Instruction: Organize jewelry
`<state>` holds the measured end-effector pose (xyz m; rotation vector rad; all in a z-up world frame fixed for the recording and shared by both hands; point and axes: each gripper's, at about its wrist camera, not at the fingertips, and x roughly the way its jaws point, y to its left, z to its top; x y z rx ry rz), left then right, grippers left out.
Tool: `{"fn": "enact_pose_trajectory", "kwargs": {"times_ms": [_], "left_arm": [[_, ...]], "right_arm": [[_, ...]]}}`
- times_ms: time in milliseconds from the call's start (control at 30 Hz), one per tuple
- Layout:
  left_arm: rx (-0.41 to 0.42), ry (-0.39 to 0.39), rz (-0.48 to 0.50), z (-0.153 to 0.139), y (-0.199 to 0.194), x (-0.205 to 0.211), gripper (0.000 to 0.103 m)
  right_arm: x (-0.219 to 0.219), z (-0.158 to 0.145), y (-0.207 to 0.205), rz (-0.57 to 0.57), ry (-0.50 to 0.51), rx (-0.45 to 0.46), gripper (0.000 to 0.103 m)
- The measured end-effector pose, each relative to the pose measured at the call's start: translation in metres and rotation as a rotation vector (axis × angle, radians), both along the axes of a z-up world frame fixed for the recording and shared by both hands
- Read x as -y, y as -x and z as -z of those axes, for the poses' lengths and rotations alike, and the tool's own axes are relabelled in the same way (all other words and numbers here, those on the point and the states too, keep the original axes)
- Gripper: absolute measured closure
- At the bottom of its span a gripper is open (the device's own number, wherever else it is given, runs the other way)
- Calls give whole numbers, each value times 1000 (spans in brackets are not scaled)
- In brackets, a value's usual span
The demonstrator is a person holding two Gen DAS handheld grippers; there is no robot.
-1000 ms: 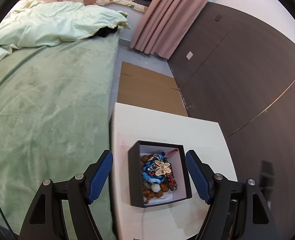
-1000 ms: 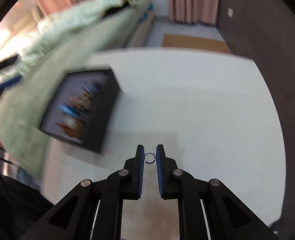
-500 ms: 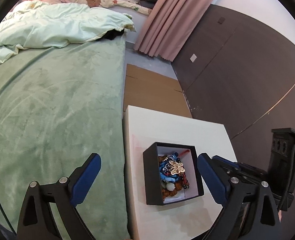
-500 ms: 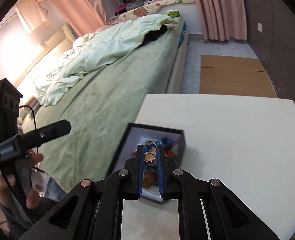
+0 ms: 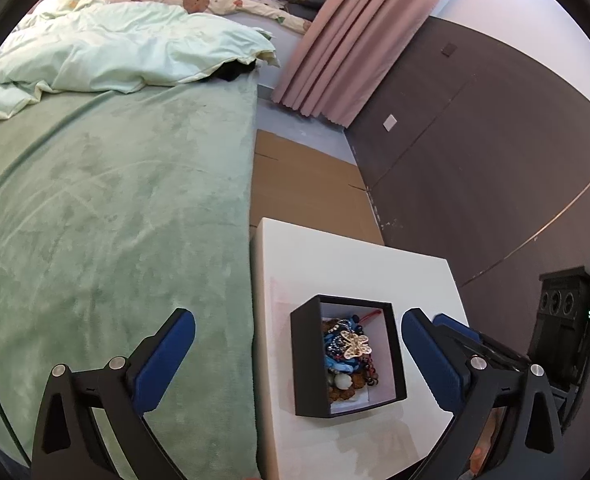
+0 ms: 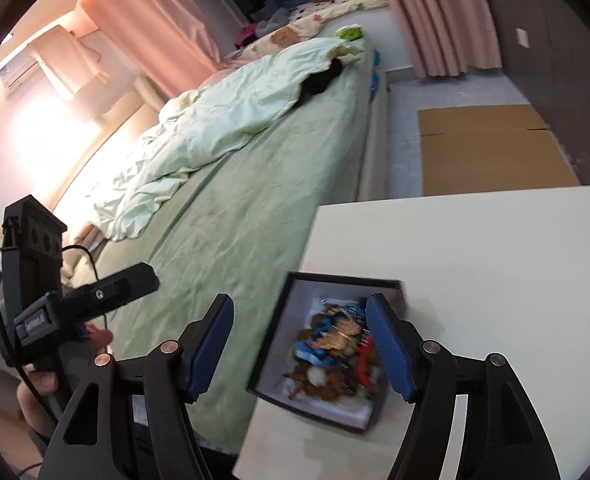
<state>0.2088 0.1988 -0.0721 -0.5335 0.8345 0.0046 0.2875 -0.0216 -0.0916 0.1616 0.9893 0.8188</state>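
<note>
A black jewelry box (image 5: 309,364) with a white lining sits near the left front corner of the white table (image 5: 355,264). It holds mixed jewelry: blue beads, brown beads, a white bead and a gold butterfly brooch (image 5: 354,345). My left gripper (image 5: 295,354) is open and empty, held above the table's left edge and the bed. My right gripper (image 6: 301,342) is open and empty, directly above the box (image 6: 271,344); the jewelry (image 6: 335,344) shows between its fingers. The small ring is not visible among the pieces.
A bed with a green blanket (image 5: 107,216) and a pale duvet (image 5: 127,52) borders the table's left side. Flat cardboard (image 5: 303,184) lies on the floor beyond the table. A dark wall panel (image 5: 475,168) runs along the right. Pink curtains (image 5: 335,40) hang behind.
My right gripper, shut on a small silver ring, moved left over the box and opened; the ring is no longer between its fingers. My left gripper stayed open and drew back to the left.
</note>
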Motion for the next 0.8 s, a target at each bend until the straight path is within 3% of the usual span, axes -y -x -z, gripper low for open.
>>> {"fn": "enact_pose_trajectory", "kwargs": {"times_ms": [33, 167, 333, 500, 600, 800], "left_arm": [[1, -6, 7, -2, 0, 3, 0], [12, -24, 30, -9, 1, 18, 0], [18, -63, 57, -20, 8, 40, 0], [46, -98, 70, -36, 32, 67, 0], [71, -136, 63, -50, 48, 81, 0], [103, -191, 73, -68, 77, 106, 0]], "right_arm": [[7, -1, 3, 11, 0, 5, 32], [32, -8, 13, 56, -5, 22, 11], [69, -22, 32, 128, 2, 63, 11], [105, -33, 51, 169, -35, 44, 10], [122, -43, 67, 202, -34, 76, 0], [149, -62, 96, 247, -26, 120, 0]]}}
